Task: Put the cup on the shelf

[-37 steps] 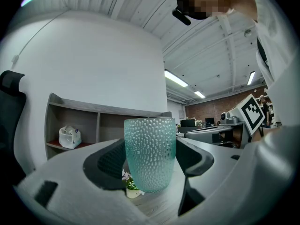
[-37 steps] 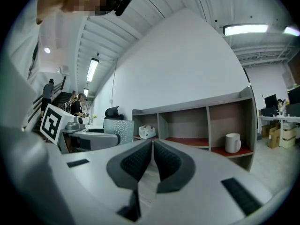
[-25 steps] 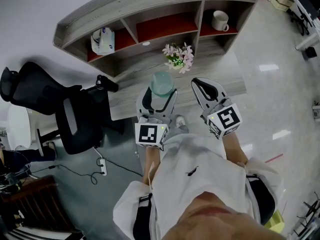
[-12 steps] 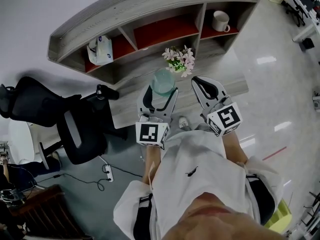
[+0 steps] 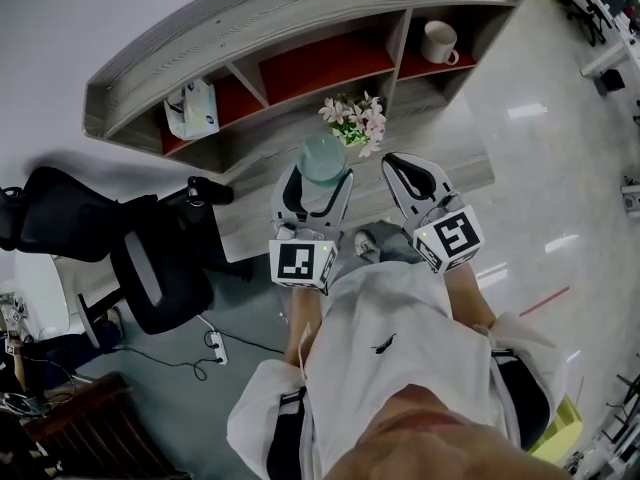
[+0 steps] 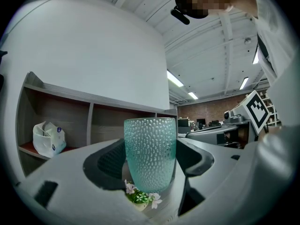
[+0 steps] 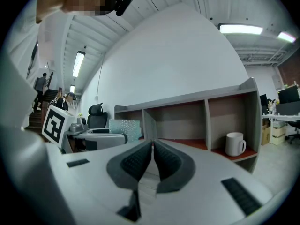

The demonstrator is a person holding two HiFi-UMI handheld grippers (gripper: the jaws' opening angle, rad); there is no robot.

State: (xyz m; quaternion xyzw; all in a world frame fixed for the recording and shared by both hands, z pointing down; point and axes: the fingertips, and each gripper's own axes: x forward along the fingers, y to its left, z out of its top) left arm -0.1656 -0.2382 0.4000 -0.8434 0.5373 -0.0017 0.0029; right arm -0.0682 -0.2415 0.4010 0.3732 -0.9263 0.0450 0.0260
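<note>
The left gripper (image 5: 320, 180) clamps an upright green cup (image 5: 323, 155) in front of the shelf (image 5: 250, 13) (a white mug (image 5: 438, 40) occupies its right compartment); the right gripper (image 5: 398, 164), jaws closed and empty, hovers just beside.

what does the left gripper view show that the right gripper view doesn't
Only the left gripper view: the jaws of the left claw shut on the green cup, the flowers below it, and a white bag in a shelf compartment. Only the right gripper view: the right claw shut with nothing in it, a white mug in the end compartment, and a black chair. Both: the shelf and the cup, which the right gripper view shows only in part.
</note>
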